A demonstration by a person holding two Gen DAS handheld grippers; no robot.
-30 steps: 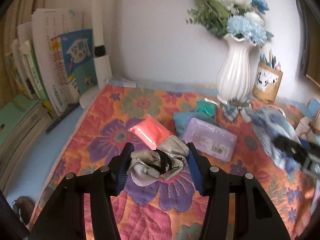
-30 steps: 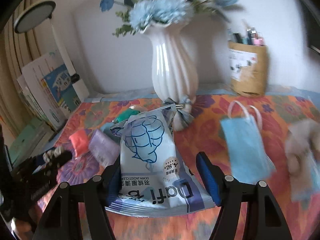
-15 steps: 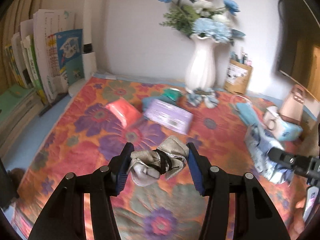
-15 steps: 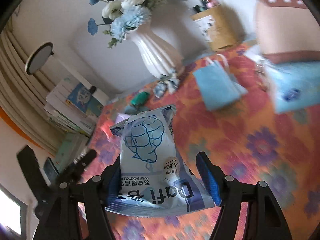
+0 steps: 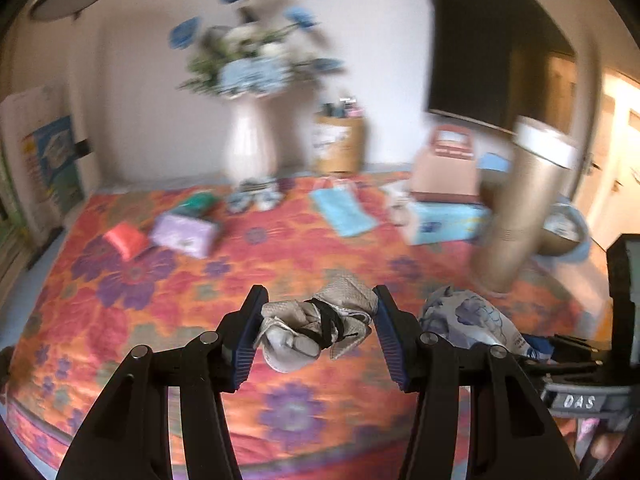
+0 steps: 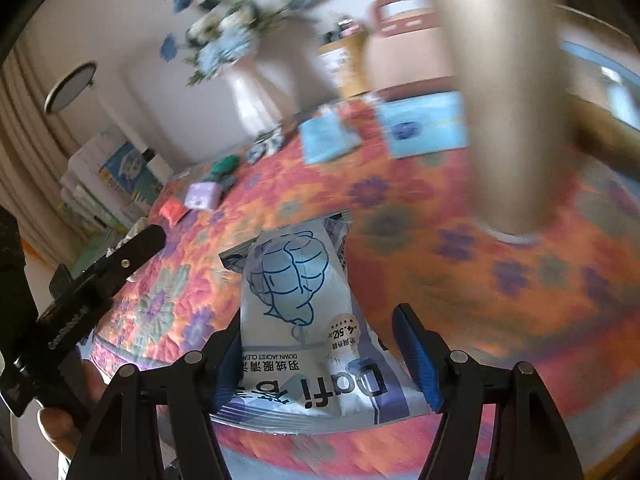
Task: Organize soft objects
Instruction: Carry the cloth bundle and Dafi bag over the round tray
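Note:
My left gripper (image 5: 318, 316) is shut on a beige cloth bundle (image 5: 312, 332) tied with a black band, and holds it above the floral cloth (image 5: 132, 280) near the front edge. My right gripper (image 6: 320, 340) is shut on a blue-and-white wipes pouch (image 6: 296, 280), also off the cloth. In the left wrist view the pouch (image 5: 468, 316) hangs just right of the bundle. A finger (image 6: 136, 246) of the left gripper shows at the left of the right wrist view, with a hand (image 6: 60, 420) below it.
A tall gold tumbler (image 5: 520, 208) stands close at the right. Farther back lie a blue tissue pack (image 5: 444, 222), a blue face mask (image 5: 344, 212), a purple pack (image 5: 184, 232) and a red packet (image 5: 124, 238). A white vase (image 5: 250, 148) and pen holder (image 5: 338, 142) line the wall.
Both grippers have drawn back toward the front of the cloth and swung right, each keeping its load. The gold tumbler has come into both views, and the grippers now sit close together.

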